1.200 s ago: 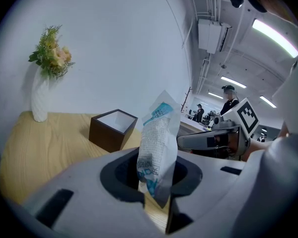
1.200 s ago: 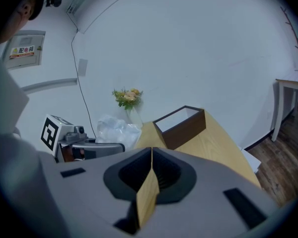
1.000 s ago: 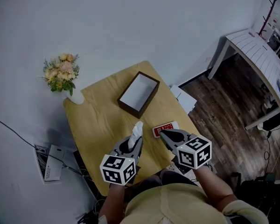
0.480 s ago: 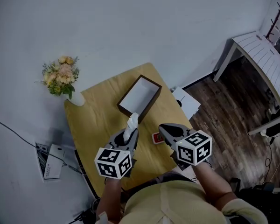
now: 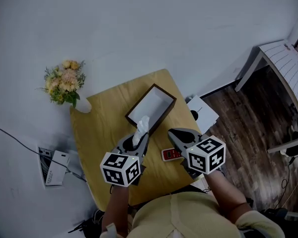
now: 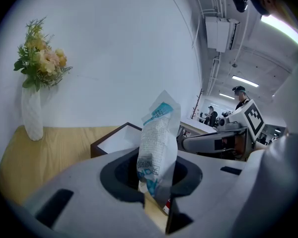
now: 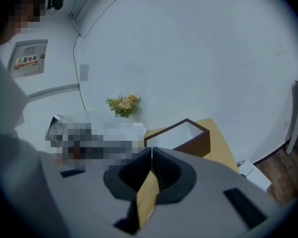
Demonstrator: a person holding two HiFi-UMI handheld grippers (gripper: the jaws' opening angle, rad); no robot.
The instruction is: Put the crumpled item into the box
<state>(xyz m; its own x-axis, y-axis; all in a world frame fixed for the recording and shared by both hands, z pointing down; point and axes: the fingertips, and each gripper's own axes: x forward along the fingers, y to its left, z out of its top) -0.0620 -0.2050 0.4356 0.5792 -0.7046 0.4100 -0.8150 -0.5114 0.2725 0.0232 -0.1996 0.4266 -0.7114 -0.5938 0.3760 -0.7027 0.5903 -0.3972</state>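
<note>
Carrying wrapper [image 5: 142, 127] up to box [image 5: 154, 103].

Noted wooden counter [image 5: 99, 128] against wall, open box toward its far side, white inside, nothing in it. Found left tongs [image 5: 137, 144] raised over counter just short of box's near corner, clamped on base of crumpled wrapper, upright and poking out above tips. Found right tongs [image 5: 175, 133] alongside, pressed together, holding nothing. Against a second ago: brought both tongs forward from counter's near edge, taking wrapper from well short of box to about its near rim; left small red pack [image 5: 172, 154] behind, flat on counter between the two. Reckon carry nearly done: still to bring wrapper over the opening, then part left tongs to drop it. Watch for light wrapper clinging to tongs or catching the rim.
</note>
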